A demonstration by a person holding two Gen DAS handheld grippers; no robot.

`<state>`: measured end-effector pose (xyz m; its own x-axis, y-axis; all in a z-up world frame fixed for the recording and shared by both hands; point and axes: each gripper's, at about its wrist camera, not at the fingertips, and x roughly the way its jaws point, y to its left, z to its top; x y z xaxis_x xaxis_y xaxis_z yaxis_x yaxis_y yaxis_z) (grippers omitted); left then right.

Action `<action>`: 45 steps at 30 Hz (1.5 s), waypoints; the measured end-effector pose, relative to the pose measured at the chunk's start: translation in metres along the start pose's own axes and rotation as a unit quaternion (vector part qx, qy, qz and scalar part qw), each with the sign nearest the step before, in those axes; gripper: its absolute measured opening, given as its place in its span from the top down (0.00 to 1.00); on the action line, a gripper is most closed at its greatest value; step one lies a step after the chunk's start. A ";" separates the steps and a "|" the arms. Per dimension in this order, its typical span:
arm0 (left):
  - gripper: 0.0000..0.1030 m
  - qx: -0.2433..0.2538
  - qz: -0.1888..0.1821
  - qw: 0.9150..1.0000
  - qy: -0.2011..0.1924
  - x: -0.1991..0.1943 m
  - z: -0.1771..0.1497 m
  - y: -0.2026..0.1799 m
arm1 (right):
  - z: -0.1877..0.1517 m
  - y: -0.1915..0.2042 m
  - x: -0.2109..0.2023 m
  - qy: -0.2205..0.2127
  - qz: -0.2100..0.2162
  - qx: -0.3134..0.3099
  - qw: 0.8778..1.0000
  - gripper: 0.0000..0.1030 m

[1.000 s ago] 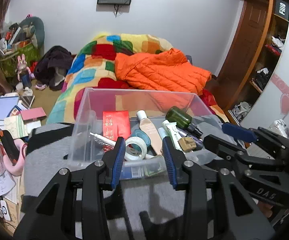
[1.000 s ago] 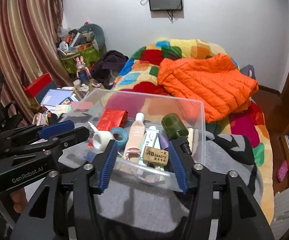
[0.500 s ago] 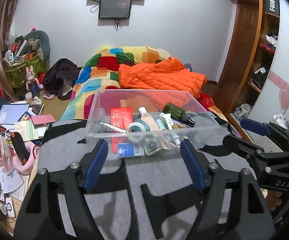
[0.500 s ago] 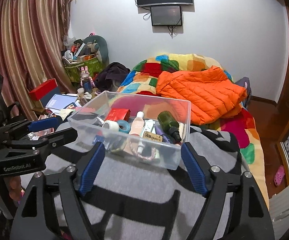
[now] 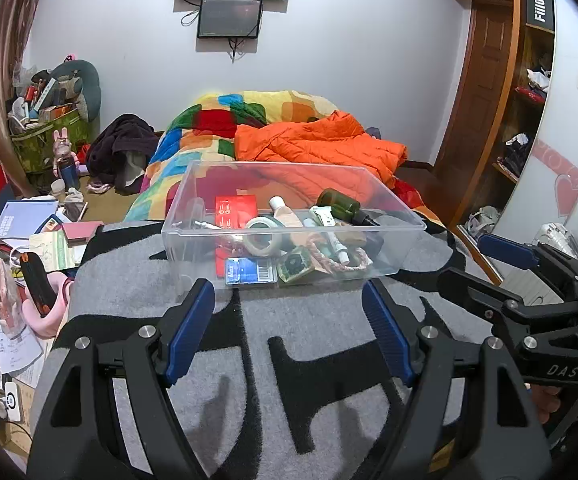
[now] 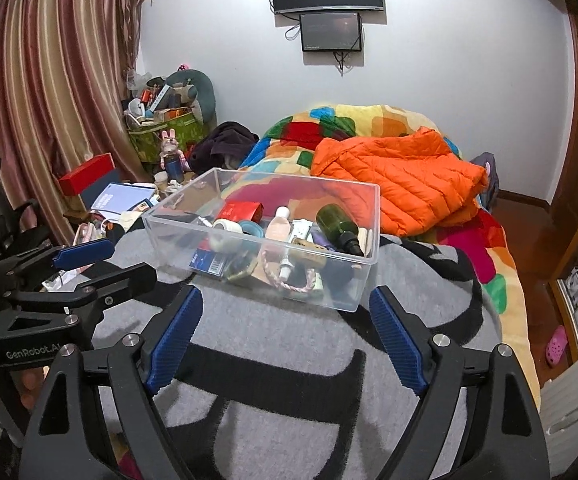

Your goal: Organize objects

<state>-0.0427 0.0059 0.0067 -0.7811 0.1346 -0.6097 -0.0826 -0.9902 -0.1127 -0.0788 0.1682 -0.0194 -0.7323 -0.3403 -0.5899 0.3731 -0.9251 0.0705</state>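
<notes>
A clear plastic bin (image 5: 405,220) (image 6: 373,236) sits on a grey and black blanket (image 5: 313,320) (image 6: 273,328). It holds a red box (image 5: 236,210), a green bottle (image 5: 339,205) (image 6: 335,224), a tape roll (image 5: 263,236), tubes, a blue card and a pink cord. My left gripper (image 5: 289,324) is open and empty, just short of the bin's near wall. My right gripper (image 6: 285,332) is open and empty, also short of the bin. Each gripper shows at the edge of the other's view.
A colourful quilt with an orange jacket (image 5: 321,148) lies behind the bin. Books, papers and clutter (image 5: 29,224) crowd the left side. A wooden shelf and door (image 5: 501,92) stand at the right. Screens hang on the far wall.
Both grippers have pulled back from the bin and opened wide. The bin and its contents stay in place on the blanket.
</notes>
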 end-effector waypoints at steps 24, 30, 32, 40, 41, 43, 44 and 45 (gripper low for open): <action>0.09 0.002 0.003 1.000 -0.006 -0.001 0.003 -0.001 | -0.001 0.000 0.006 0.007 0.001 0.006 1.000 0.19; 0.08 0.000 0.005 1.000 -0.004 -0.001 0.005 -0.001 | -0.001 -0.001 0.005 0.006 0.000 0.008 1.000 0.19; 0.08 -0.001 0.006 1.000 -0.005 -0.002 0.005 -0.001 | 0.000 -0.002 0.004 0.005 0.000 0.009 1.000 0.19; 0.08 -0.005 0.004 1.000 -0.001 -0.003 0.004 0.002 | 0.001 -0.007 0.001 0.002 -0.002 0.014 1.000 0.19; 0.08 -0.005 0.004 1.000 -0.001 -0.003 0.004 0.002 | 0.002 -0.007 0.001 0.001 -0.002 0.014 1.000 0.19; 0.08 -0.003 0.003 1.000 0.000 -0.003 0.004 0.001 | 0.002 -0.007 0.000 0.001 -0.002 0.015 1.000 0.19; 0.08 -0.002 0.002 1.000 0.000 -0.003 0.004 0.001 | 0.002 -0.007 0.000 0.001 -0.003 0.015 1.000 0.19; 0.08 -0.002 0.002 1.000 0.000 -0.003 0.004 0.001 | 0.002 -0.008 0.000 0.001 -0.002 0.015 1.000 0.19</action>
<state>-0.0428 0.0046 0.0111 -0.7819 0.1315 -0.6094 -0.0782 -0.9905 -0.1133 -0.0829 0.1747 -0.0185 -0.7326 -0.3356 -0.5922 0.3528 -0.9312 0.0912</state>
